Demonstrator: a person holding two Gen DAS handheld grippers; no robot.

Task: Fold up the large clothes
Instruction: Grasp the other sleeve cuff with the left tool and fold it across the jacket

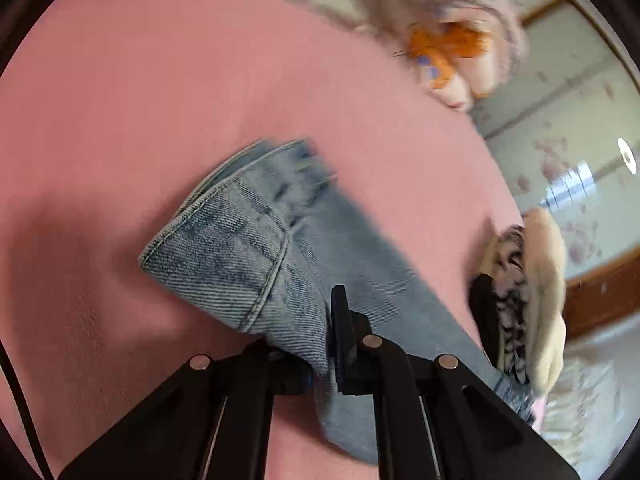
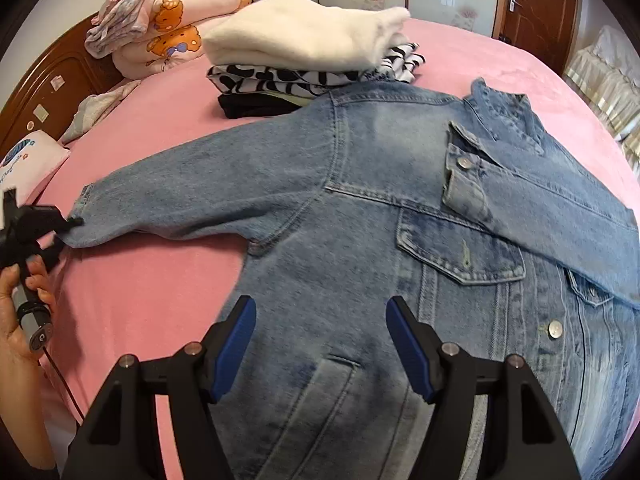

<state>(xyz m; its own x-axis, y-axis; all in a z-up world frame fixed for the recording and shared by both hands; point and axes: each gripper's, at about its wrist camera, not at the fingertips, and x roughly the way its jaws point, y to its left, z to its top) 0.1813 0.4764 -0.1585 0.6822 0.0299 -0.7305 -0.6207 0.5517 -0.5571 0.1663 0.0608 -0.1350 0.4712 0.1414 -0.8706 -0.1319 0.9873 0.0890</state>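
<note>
**A:** Where is the jacket (image 2: 360,208)?

**B:** It lies front up on the pink bed (image 2: 152,280), spread wide. One sleeve (image 2: 192,208) runs out flat toward the left of the right wrist view. The other sleeve is folded across the chest, its cuff (image 2: 464,192) resting near a breast pocket (image 2: 460,252).

**A:** What are the left tongs (image 1: 320,360) doing?

**B:** They are clamped on the outstretched sleeve, close to its end. In the left wrist view the denim passes between the two fingers, and the cuff end sticks out beyond them over the bed. In the right wrist view the same tongs (image 2: 70,226) show at the far left, pinching the sleeve tip, with the person's hand (image 2: 20,312) around the handle.

**A:** And the right tongs (image 2: 320,344)?

**B:** Spread apart, with nothing between the blue pads (image 2: 236,344). They hang above the lower front of the jacket. Whether they touch the cloth I cannot tell.

**A:** What else is on the bed?

**B:** A pile of folded clothes (image 2: 304,60) sits just beyond the jacket's shoulder: a cream piece on top, a black and white patterned one under it, a black one at the bottom. Further back, by the wooden headboard (image 2: 52,80), are folded quilts (image 2: 160,28) with an orange bear print, and a small pillow (image 2: 28,160) lies at the left edge. The left wrist view is blurred, so its background is hard to read.
</note>
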